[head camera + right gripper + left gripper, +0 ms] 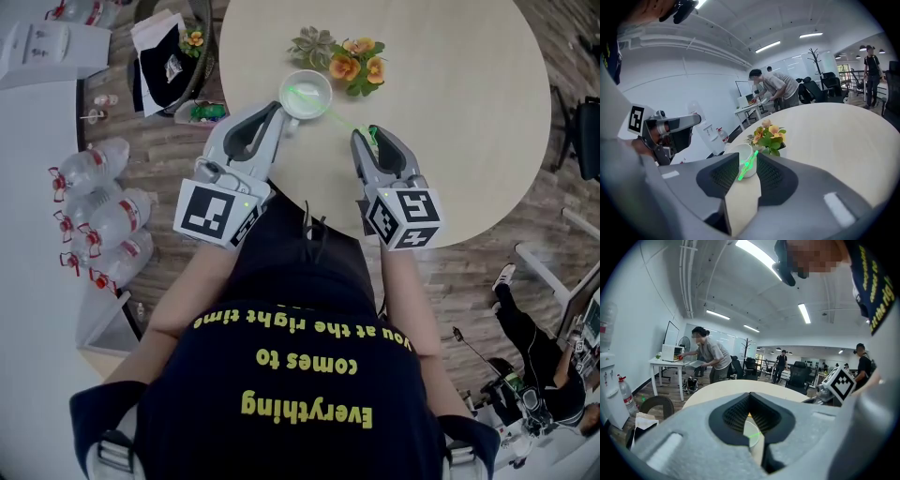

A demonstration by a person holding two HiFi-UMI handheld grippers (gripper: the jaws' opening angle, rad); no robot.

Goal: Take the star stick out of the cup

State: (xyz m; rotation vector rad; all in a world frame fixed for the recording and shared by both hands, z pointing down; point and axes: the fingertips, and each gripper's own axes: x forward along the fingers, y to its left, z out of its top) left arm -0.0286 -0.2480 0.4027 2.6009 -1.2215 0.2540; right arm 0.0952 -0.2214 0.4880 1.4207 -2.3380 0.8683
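A white cup [306,94] stands on the round beige table [450,112]. A thin glowing green star stick [345,119] leans out of it toward the near right. My right gripper [366,139] sits at the stick's outer end. In the right gripper view the stick [749,165] runs slantwise between the jaws of that gripper [747,161], with a gap still showing beside it and the cup [743,152] just beyond. My left gripper [279,111] is shut, its tip against the cup's near-left side. Through the left gripper's [750,397] closed jaws I glimpse the cup [752,433].
A pot of orange flowers [356,64] and a small succulent [311,42] stand right behind the cup. Water bottles [103,216] lie on the floor at the left, and a dark bin with a bag [164,52] is beside the table. People move about the office behind.
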